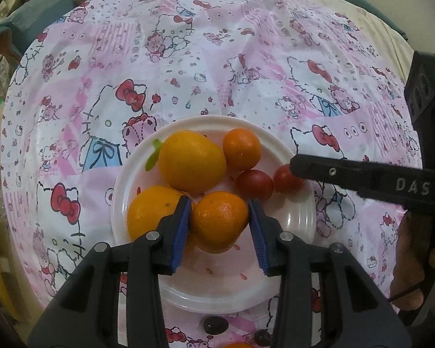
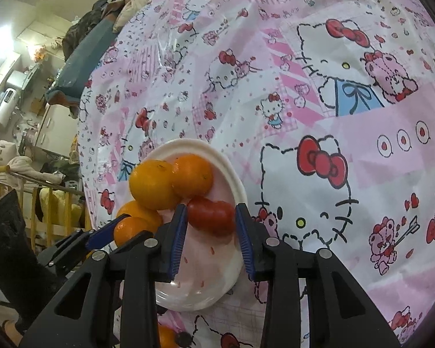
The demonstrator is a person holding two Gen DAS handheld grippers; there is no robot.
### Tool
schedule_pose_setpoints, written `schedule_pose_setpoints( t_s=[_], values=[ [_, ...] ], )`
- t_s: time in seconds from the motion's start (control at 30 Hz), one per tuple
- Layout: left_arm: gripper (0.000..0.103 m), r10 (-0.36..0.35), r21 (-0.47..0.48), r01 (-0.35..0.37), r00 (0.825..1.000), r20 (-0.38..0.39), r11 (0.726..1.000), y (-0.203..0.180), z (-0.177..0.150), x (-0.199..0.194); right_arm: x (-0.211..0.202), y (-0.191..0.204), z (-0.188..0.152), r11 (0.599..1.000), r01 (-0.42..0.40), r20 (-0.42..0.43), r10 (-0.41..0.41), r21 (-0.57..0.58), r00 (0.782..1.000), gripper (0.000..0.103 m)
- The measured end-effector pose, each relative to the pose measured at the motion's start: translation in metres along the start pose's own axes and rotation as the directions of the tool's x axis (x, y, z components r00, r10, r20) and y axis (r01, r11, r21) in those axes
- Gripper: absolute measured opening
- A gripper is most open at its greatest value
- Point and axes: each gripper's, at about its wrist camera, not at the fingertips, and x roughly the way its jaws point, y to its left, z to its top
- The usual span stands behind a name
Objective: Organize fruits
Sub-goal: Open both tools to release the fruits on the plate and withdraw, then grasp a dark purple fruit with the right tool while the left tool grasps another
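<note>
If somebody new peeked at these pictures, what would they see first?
Probably the bright oranges piled on the white plate in the middle of the pink Hello Kitty tablecloth. Next, the left hand-held gripper at the plate's near side, its blue pads on either side of one orange. The right hand-held gripper comes in from the plate's right edge, around two small red tomatoes.
</note>
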Motion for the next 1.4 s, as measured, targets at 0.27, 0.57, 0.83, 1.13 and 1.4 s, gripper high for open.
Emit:
schedule_pose_setpoints(
  t_s=[0.27, 0.57, 0.83, 1.13, 1.4],
  values=[
    [0.037, -0.003, -0.005, 0.003, 1.0, -0.007, 1.0, 0.002, -0.001, -0.001, -0.008, 0.003, 0.005, 1.0, -0.02, 0.019, 0.02, 0.003, 1.0, 0.05],
    [0.08, 0.005, -0.01, -0.005, 0.999, 0.048, 1.0, -0.002, -0.003, -0.013, -0.03, 0.001, 0.009, 1.0, -0.008, 0.075, 0.008, 0.002, 0.997, 0.063],
    [0.08, 0.023, -0.032, -0.021, 0.997, 0.071, 0.999, 0.004, -0.005, -0.021, -0.043, -0.006, 0.008, 1.0, -0.001, 0.1, -0.001, 0.021, 0.995, 0.064],
    [0.08, 0.069, -0.056, -0.062, 0.989, 0.132, 0.996, 0.01, -0.02, -0.048, -0.068, 0.004, -0.011, 1.0, 0.011, 0.125, -0.011, -0.003, 0.992, 0.064],
    [0.08, 0.108, -0.078, -0.096, 0.982, 0.155, 0.992, 0.015, -0.031, -0.07, -0.085, 0.02, -0.041, 0.998, 0.034, 0.138, -0.026, -0.051, 0.99, 0.064]
  ],
)
